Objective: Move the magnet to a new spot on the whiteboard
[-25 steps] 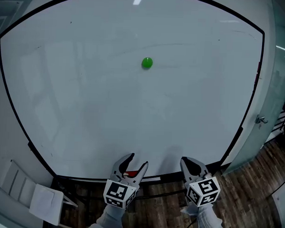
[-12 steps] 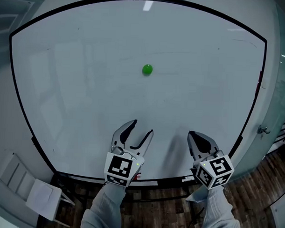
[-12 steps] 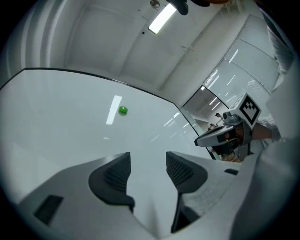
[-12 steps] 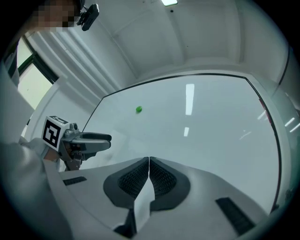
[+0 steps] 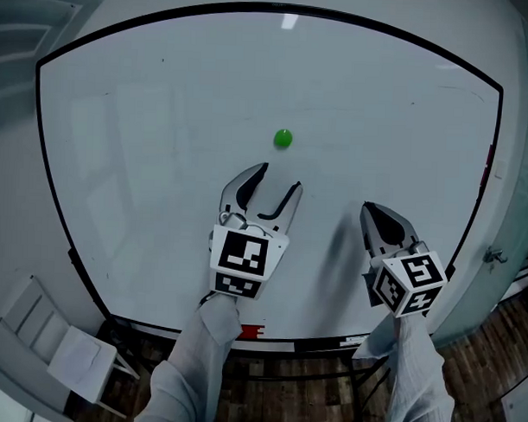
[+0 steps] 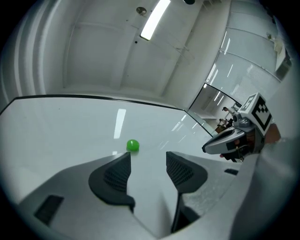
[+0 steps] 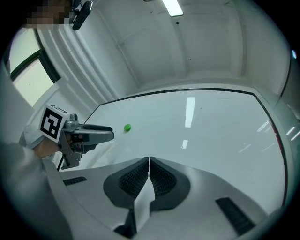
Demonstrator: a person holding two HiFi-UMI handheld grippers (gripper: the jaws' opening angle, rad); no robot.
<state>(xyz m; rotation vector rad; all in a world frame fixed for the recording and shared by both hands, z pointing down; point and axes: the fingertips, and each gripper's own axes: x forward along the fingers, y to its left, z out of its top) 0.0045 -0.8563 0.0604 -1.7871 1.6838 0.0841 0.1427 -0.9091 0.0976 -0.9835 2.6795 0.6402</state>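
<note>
At the far left, a white chair (image 5: 65, 350) stood on the wooden floor (image 5: 318, 394) below the whiteboard's lower corner. The whiteboard (image 5: 145, 158), black-framed, filled most of the head view, with a small red thing (image 5: 252, 332) at its bottom edge.

The left claw (image 5: 280, 177) was held up in front of the board's lower middle. Its jaws stood apart with nothing between them; in the left gripper view only bare board showed in the gap.

The magnet (image 5: 283, 139), small, round and green, sat on the board near its middle, just above the left claw's tips and apart from them. In the left gripper view it lay just past the tip of the left jaw.

Further right, the right claw (image 5: 369, 209) was raised beside the left one, well apart from the magnet. Its jaws were closed pad against pad, gripping nothing. Its marker cube (image 5: 412, 283) faced the head camera.
</note>
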